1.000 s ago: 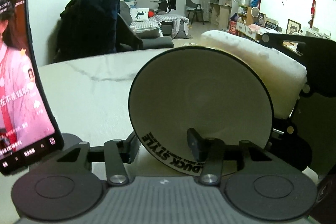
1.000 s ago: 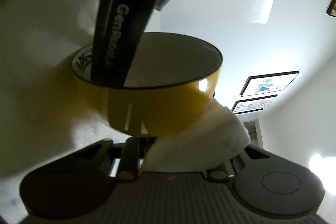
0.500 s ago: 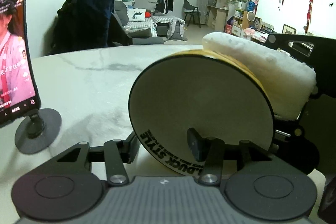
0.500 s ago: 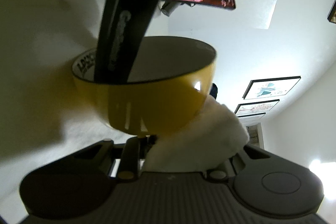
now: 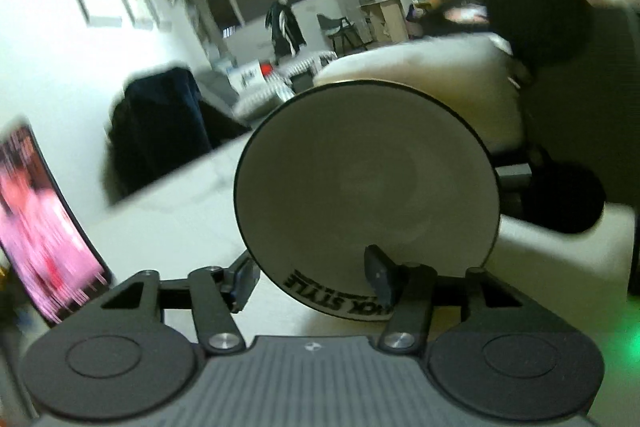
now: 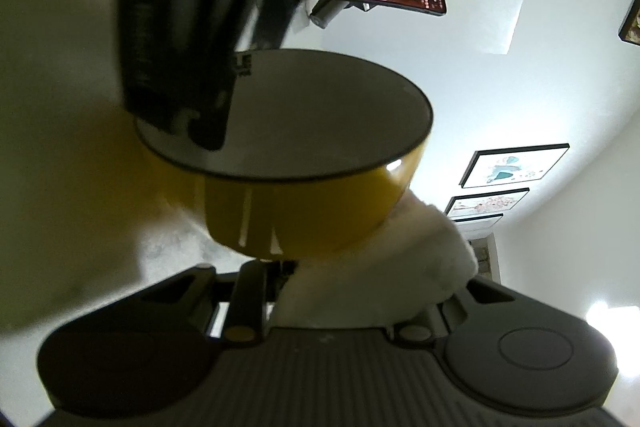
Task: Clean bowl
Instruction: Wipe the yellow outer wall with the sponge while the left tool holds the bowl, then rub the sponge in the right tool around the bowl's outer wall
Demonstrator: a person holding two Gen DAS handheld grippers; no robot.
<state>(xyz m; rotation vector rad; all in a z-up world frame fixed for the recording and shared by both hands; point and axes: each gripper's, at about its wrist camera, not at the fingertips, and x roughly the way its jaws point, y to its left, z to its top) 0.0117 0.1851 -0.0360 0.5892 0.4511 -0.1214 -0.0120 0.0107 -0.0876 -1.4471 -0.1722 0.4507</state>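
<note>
Above the pale counter, the bowl hangs on its side with its grey inside turned straight toward the left wrist camera. Its yellow outside faces away and shows only in the right wrist view. The left gripper has the lower part of the rim between its jaws. One finger sits against the outside of the wall at the lower left. The other finger reaches up inside the bowl, just above the black lettering on the rim. These jaws have just been opening a little, yet the wall is between them and the bowl is clear of the counter, so they grip it.

From the right wrist view, the right gripper holds a folded white cloth between its jaws, which have just been closing slightly on it. The cloth bulges out past the fingers and presses against the bowl's yellow outer wall near the base. In the left view the same cloth shows as a white band behind the bowl's upper rim.

A phone with a pink screen stands on the counter to the left, well apart from the bowl. Both views are blurred.
</note>
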